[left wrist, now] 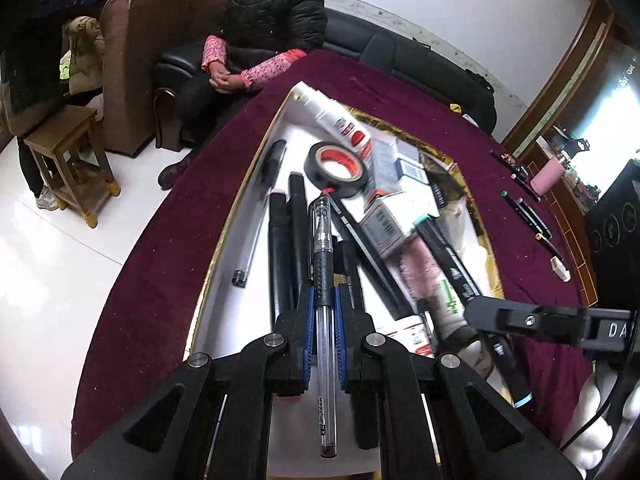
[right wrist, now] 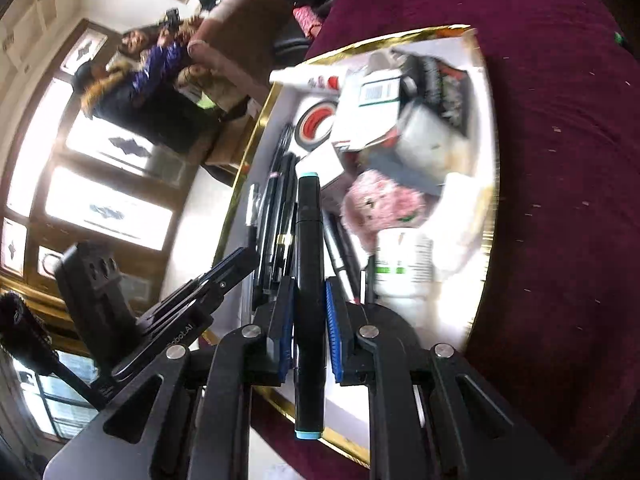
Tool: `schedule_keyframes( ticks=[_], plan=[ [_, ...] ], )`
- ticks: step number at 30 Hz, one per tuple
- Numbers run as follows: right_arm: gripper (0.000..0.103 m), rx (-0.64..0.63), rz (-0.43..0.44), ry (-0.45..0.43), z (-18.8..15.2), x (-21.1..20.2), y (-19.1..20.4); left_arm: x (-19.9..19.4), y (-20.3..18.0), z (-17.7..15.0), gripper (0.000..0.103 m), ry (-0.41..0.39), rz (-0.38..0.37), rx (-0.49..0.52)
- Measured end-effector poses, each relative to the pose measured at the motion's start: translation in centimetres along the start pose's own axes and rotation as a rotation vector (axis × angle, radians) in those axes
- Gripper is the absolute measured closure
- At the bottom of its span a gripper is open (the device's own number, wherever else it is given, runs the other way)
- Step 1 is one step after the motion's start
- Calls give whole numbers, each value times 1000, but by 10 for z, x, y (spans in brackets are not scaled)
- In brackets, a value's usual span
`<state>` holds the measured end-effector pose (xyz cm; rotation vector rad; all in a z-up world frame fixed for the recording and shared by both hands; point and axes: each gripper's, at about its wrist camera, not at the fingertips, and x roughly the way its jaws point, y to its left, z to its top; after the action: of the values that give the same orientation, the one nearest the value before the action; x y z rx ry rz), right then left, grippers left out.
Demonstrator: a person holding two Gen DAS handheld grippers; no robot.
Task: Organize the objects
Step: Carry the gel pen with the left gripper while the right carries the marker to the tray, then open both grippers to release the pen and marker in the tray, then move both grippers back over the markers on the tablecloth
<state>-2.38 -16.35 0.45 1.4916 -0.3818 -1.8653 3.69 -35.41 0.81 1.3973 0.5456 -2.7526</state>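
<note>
Clamped by the left gripper (left wrist: 323,304) on a light, stiff, slippery gel pen (left wrist: 323,280) at its ribbed grip, by the right gripper (right wrist: 309,312) mid-barrel on a rigid black marker (right wrist: 309,280), both over the gold-rimmed box (left wrist: 224,240) of pens.

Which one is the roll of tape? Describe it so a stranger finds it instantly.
Start at the gold-edged box on the dark red tablecloth. At its far end, beside the white tube, lies the roll of tape. It is the only ring there: black outside, red core.
</note>
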Motion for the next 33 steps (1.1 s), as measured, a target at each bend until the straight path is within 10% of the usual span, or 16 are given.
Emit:
schedule_keyframes(
  ticks=[20,25,33],
  plan=[
    [89,-46,-87,15,1,29,16,-1,13,4,94,-12,-58,-13],
    [84,-70,-91,-9,1,27,21,-9,13,7,57,-29,-92,-29],
    [62,-61,-59,-52,4,17,15,-19,13,7,46,-44,-95,-53]
  ],
)
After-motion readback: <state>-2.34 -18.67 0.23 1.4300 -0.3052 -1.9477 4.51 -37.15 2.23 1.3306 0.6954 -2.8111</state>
